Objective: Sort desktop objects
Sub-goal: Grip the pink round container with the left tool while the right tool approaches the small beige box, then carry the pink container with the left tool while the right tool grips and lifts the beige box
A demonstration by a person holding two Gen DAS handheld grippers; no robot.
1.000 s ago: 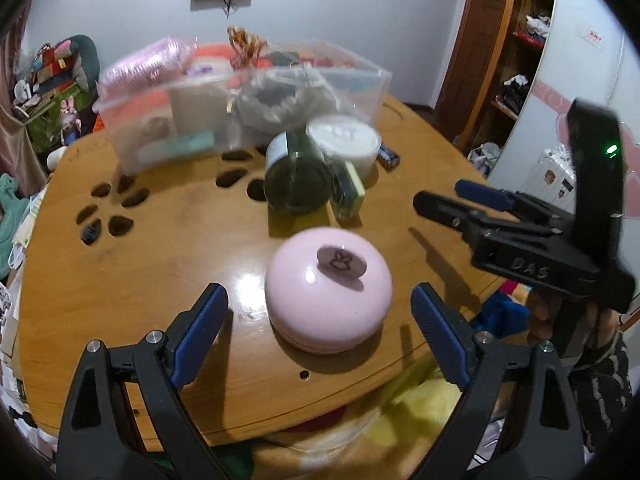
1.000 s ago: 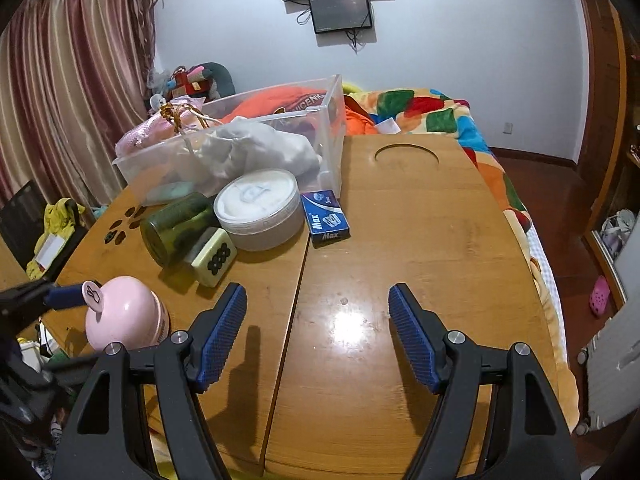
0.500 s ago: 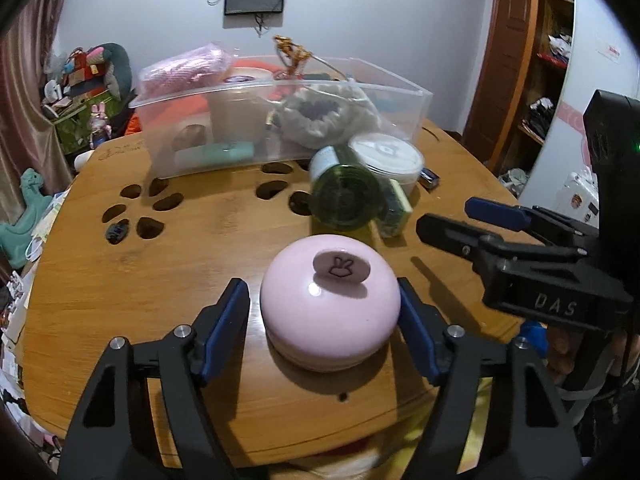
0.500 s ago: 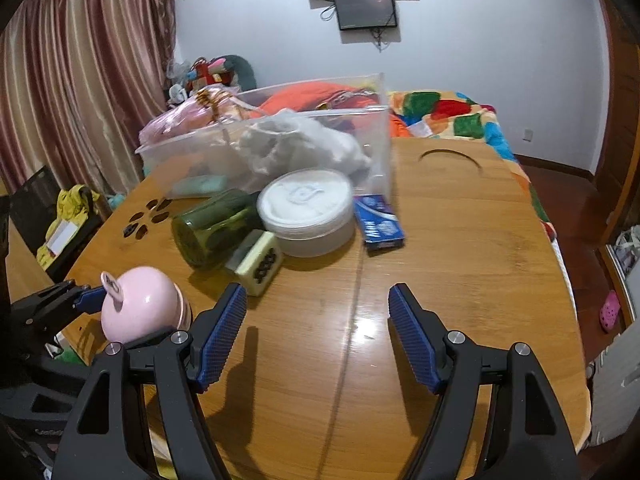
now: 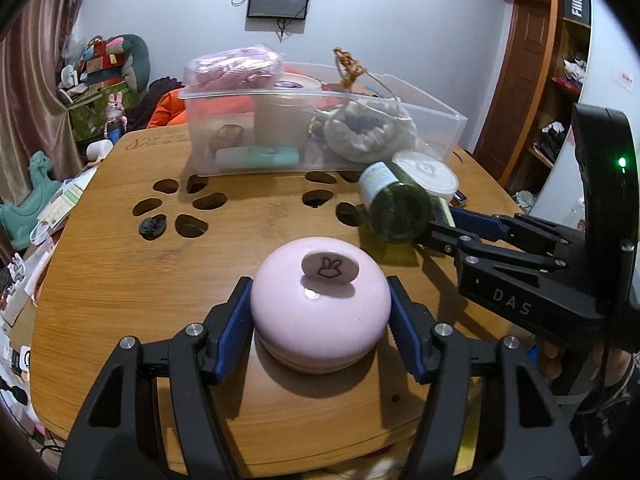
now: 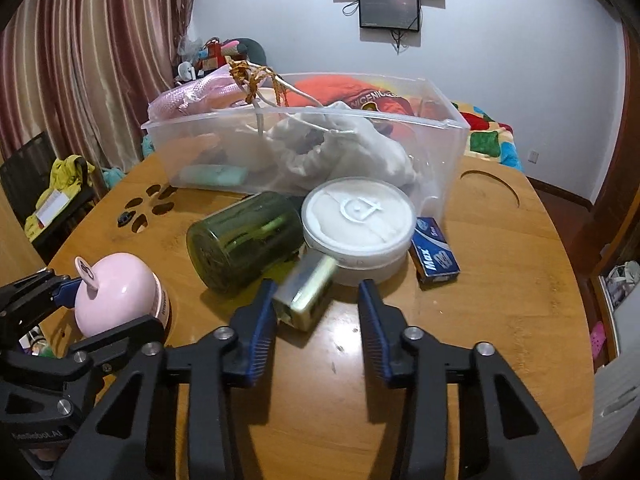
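A pink domed round box (image 5: 320, 312) with a rabbit-marked knob sits near the table's front edge. My left gripper (image 5: 317, 282) has it between its closing jaws, and both blue pads press on its sides. A small cream and green block (image 6: 308, 292), blurred, lies in front of a green glass jar (image 6: 244, 240) that rests on its side. My right gripper (image 6: 317, 286) is closing around the block. The left pad touches it and the right pad stands apart from it. In the left wrist view the right gripper (image 5: 442, 222) reaches in beside the jar (image 5: 396, 208).
A white lidded tub (image 6: 358, 216) and a blue "Max" box (image 6: 434, 254) lie behind the block. A clear plastic bin (image 6: 440, 152) full of cloth and odds and ends stands at the back of the wooden table (image 6: 500, 280). Paw-shaped holes (image 5: 180, 208) pierce the tabletop.
My left jaws came in from wide open until they met the pink box. My right gripper moved forward to the small block and its jaws narrowed around it.
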